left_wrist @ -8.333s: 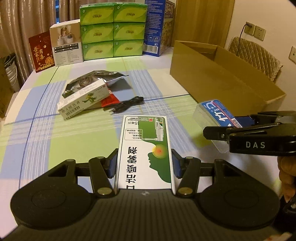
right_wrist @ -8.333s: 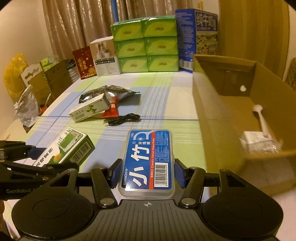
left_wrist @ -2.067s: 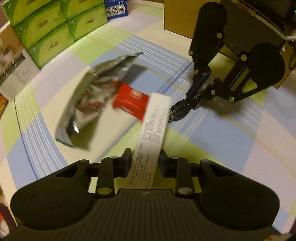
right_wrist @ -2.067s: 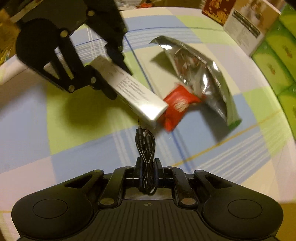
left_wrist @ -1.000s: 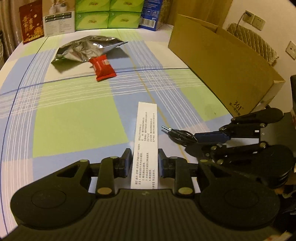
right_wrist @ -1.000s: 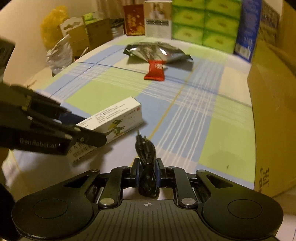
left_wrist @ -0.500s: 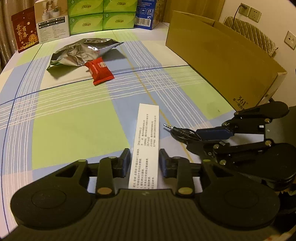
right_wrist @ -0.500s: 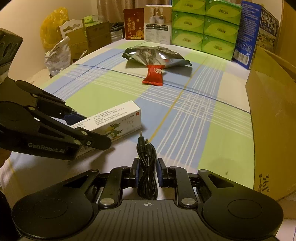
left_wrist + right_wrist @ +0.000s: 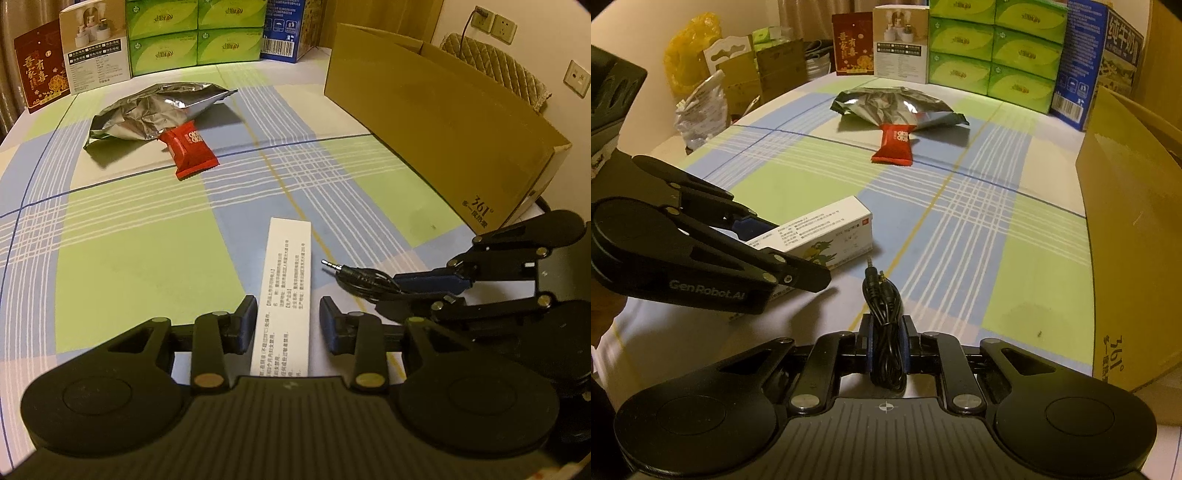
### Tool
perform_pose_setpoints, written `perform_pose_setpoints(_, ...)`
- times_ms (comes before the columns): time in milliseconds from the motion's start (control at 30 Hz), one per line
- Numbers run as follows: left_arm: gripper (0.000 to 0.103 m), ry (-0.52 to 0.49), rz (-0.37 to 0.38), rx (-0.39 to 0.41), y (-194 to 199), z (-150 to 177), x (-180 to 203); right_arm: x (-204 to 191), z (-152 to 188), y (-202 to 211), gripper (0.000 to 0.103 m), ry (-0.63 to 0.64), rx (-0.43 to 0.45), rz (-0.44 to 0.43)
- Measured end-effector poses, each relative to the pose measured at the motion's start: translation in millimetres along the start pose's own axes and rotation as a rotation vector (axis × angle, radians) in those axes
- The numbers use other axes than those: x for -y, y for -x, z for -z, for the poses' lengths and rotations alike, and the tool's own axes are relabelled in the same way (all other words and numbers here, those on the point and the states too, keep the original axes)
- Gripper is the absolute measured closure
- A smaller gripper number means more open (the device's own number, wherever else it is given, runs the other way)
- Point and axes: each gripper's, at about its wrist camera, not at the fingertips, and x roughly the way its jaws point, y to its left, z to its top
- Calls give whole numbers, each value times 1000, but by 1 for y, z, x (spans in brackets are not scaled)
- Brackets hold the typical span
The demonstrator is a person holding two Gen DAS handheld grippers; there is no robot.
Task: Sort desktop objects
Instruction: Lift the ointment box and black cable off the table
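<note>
Low in the frame, my left claw (image 9: 288, 325) loosely brackets the white medicine carton (image 9: 284, 291); my right claw (image 9: 885, 349) clamps the coiled black cable (image 9: 884, 332). Crumpled silver pouch (image 9: 155, 110) and red sachet (image 9: 188, 149) await sorting on the worktop (image 9: 129, 258).

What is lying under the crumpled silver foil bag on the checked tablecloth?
One end of the red candy wrapper is tucked beneath the crumpled silver foil bag; the rest sticks out toward the camera. Whatever else lies under the bag, or inside it, is hidden.
</note>
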Motion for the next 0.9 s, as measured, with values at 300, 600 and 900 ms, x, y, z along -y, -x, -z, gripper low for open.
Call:
perform_pose_setpoints(300,80,-11,-33,-9,-4,-1,2,4,-2,3,93,-23,9,11)
perform_pose_setpoints(600,81,-3,-57,25,2,-3,2,4,-5,7,93,-34,30,19)
perform_pose_setpoints(900,81,5,-54,22,2,-3,1,5,-7,9,93,-41,43,26)
